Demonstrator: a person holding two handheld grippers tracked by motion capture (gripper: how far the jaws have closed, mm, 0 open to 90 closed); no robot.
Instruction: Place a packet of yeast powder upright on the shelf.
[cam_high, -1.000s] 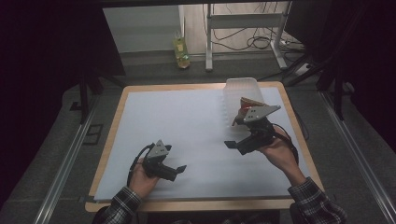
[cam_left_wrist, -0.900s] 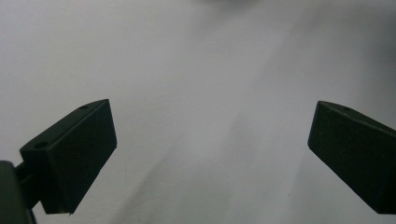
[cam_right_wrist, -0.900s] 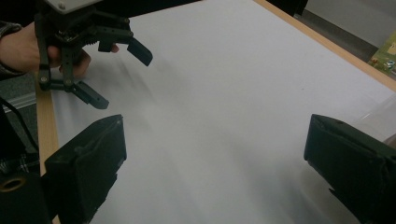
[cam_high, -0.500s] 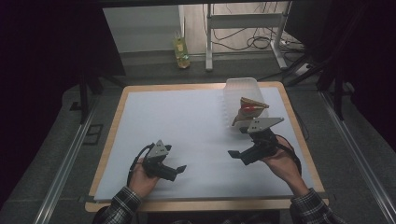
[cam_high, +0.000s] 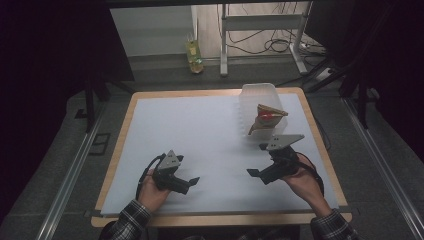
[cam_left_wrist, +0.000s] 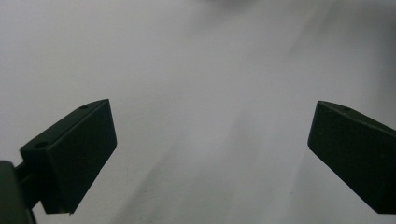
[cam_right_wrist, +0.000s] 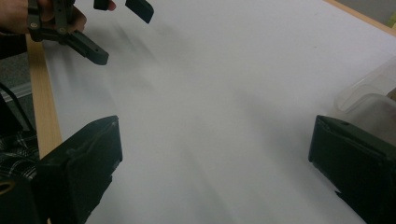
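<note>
The right gripper (cam_high: 256, 174) hangs low over the white bench (cam_high: 200, 135), jaws spread wide with nothing between them; the left gripper (cam_high: 192, 181) rests near the front edge, equally agape and empty. Just beyond the right one stands a clear plastic container (cam_high: 257, 95) holding a brown wedge (cam_high: 270, 110) over something red (cam_high: 265, 116). Its long axis runs away from the person. This looks like an approach; the next move likely calls for reaching forward to the container.
</note>
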